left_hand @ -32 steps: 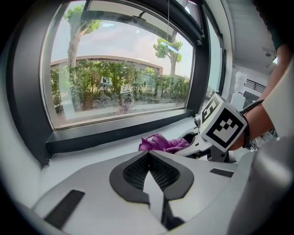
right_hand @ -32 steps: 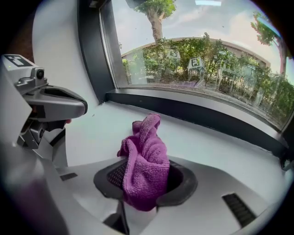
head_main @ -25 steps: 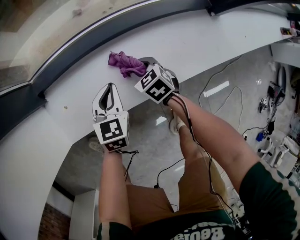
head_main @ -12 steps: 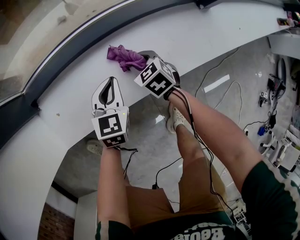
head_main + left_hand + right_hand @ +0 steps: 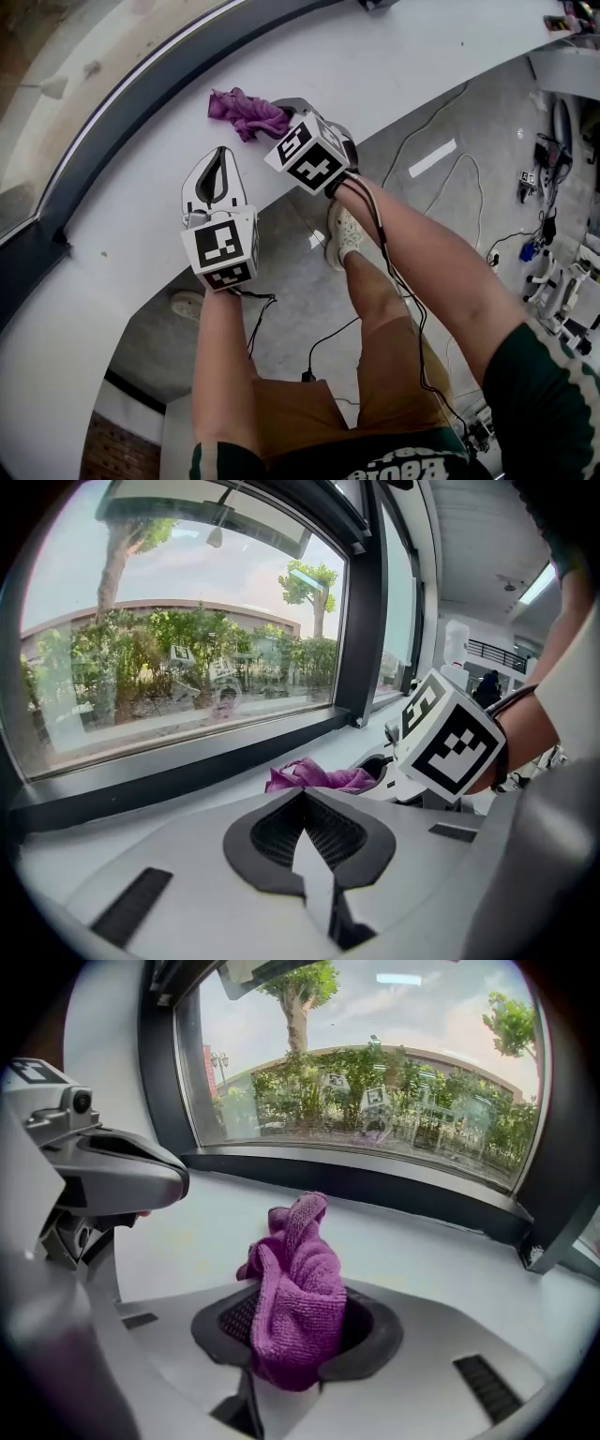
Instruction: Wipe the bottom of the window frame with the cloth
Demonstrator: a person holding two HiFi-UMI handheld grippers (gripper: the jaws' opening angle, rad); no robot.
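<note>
There is one purple cloth (image 5: 246, 112) and one white sill (image 5: 403, 56). One dark window frame (image 5: 141, 103) runs along it, with one upright mullion (image 5: 361, 602) dividing two glass panes. Two trees show outside, one tree (image 5: 112, 555) to the left and another (image 5: 314, 578) further right. There are two grippers, the left gripper (image 5: 221, 156) and the right gripper (image 5: 279, 109), each with one marker cube, so two cubes: one (image 5: 223, 247) and one (image 5: 309, 159). Two bare forearms reach to them. One pale shoe (image 5: 343, 232) is plain; a second pale shape (image 5: 187, 305) under the sill's edge may be the other shoe.
</note>
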